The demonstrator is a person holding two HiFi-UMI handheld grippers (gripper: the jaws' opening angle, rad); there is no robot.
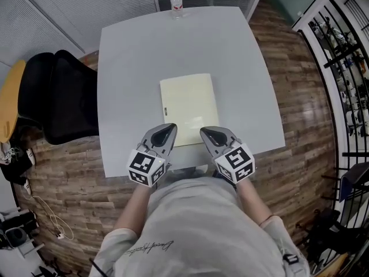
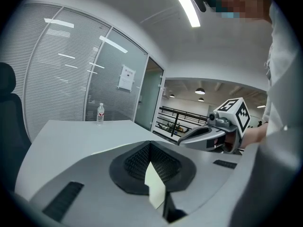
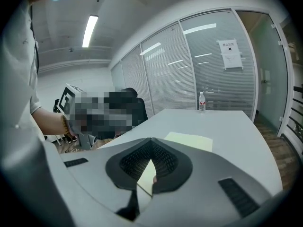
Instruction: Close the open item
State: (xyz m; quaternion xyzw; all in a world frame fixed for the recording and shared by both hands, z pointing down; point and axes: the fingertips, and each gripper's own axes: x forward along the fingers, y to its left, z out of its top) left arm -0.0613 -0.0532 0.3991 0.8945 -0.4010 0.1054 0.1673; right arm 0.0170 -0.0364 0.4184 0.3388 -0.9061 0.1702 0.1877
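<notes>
One folder [image 1: 188, 108], flat by the table's [image 1: 132, 68] near edge, looks already closed, with the left gripper [image 1: 171, 126] and right gripper [image 1: 205, 131] over its near edge, jaws together and empty, so little seems left.

Little here can be read. A white paper notice [image 2: 125, 77] is stuck on the glass wall [image 2: 106, 60]. It has a dark heading and lines of print, all too small to make out in either gripper view. The clear plastic water bottle [image 1: 176, 2] at the far edge of the pale grey table [image 1: 127, 97] wears a red label [image 1: 176, 5], its wording illegible. Cursive black lettering [image 1: 151, 247] runs across the person's light grey shirt [image 1: 196, 229] — too faint to spell out. The cubes [image 1: 147, 167] on the left gripper [image 1: 171, 126] and right gripper [image 1: 203, 130] carry black-and-white square code markers — patterns, not letters.
</notes>
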